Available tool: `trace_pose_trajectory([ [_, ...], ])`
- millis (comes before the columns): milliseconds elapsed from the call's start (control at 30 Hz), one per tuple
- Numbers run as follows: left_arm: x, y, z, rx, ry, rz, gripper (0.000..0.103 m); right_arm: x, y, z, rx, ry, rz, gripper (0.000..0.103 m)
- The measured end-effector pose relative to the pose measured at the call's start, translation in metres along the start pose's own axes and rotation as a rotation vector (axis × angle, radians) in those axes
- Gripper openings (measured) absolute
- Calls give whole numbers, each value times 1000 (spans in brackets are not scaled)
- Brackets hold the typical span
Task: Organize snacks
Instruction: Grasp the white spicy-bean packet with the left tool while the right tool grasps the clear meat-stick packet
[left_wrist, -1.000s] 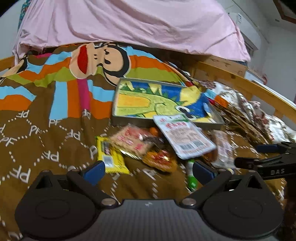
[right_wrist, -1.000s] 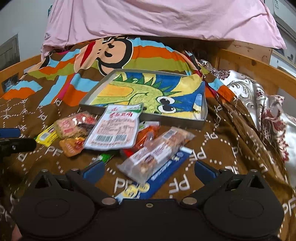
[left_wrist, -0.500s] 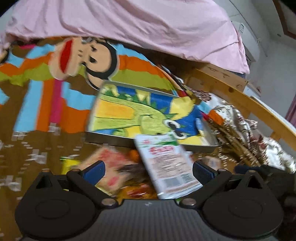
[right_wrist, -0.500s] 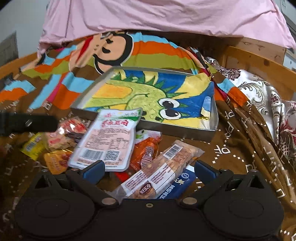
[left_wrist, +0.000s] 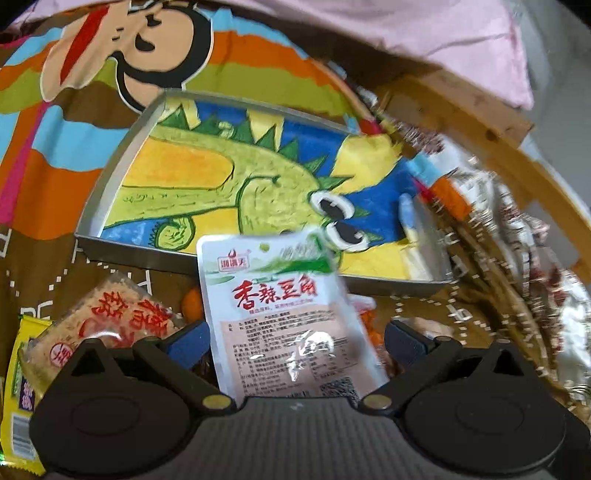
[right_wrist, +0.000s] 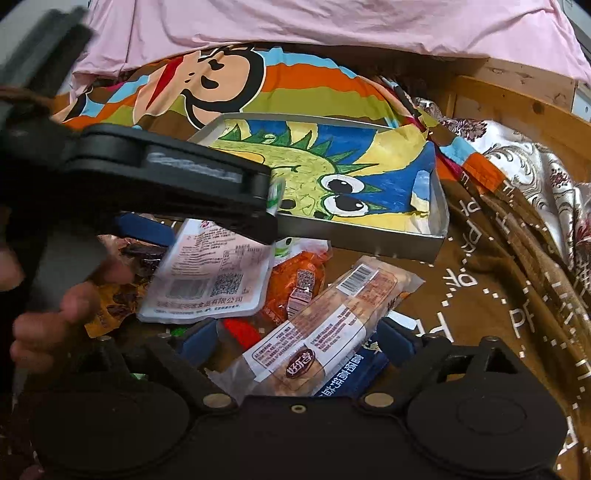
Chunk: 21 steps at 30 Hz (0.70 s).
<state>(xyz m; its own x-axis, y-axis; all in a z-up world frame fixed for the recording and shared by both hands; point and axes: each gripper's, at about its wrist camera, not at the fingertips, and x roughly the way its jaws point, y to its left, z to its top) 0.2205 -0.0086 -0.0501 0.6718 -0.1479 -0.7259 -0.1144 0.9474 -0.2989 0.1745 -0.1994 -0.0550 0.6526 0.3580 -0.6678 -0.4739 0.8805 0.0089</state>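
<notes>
A metal tray (left_wrist: 122, 242) (right_wrist: 369, 242) lined with a dinosaur drawing lies on the bed. Snack packets are piled in front of it. My left gripper (left_wrist: 295, 341) is open, its fingers either side of a white packet with red characters (left_wrist: 280, 314) (right_wrist: 210, 273), which leans on the tray's near wall. My right gripper (right_wrist: 295, 341) is open over a long clear-wrapped cake bar (right_wrist: 325, 325) and a blue packet (right_wrist: 354, 373). An orange packet (right_wrist: 299, 284) lies between them. The left gripper's body (right_wrist: 166, 184) fills the left of the right wrist view.
A pinkish packet (left_wrist: 110, 317) and a yellow bar (left_wrist: 22, 387) lie at the left. The monkey-print blanket (right_wrist: 207, 85) covers the bed. A wooden bed rail (left_wrist: 498, 140) and a floral silver cloth (right_wrist: 535, 166) run along the right. Pink bedding (right_wrist: 295, 22) is heaped behind.
My left gripper has moved forward and right until its fingers flank the white packet. My right gripper has moved forward over the cake bar. Both stay open.
</notes>
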Motion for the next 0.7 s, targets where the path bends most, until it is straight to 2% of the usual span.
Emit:
trace_pose_trajectory([
  [300, 28, -11, 16, -20, 82, 66, 103, 4, -6, 2, 26, -10, 28, 95],
  [433, 35, -21, 20, 17, 104, 118, 103, 7, -6, 4, 42, -6, 28, 96],
  [500, 37, -23, 21, 44, 112, 138, 103, 8, -4, 3, 41, -2, 23, 93],
  [633, 29, -13, 19, 38, 96, 81, 101, 2, -4, -1, 41, -17, 34, 83],
  [700, 23, -5, 17, 29, 88, 45, 97, -2, -6, -4, 54, -23, 38, 76],
])
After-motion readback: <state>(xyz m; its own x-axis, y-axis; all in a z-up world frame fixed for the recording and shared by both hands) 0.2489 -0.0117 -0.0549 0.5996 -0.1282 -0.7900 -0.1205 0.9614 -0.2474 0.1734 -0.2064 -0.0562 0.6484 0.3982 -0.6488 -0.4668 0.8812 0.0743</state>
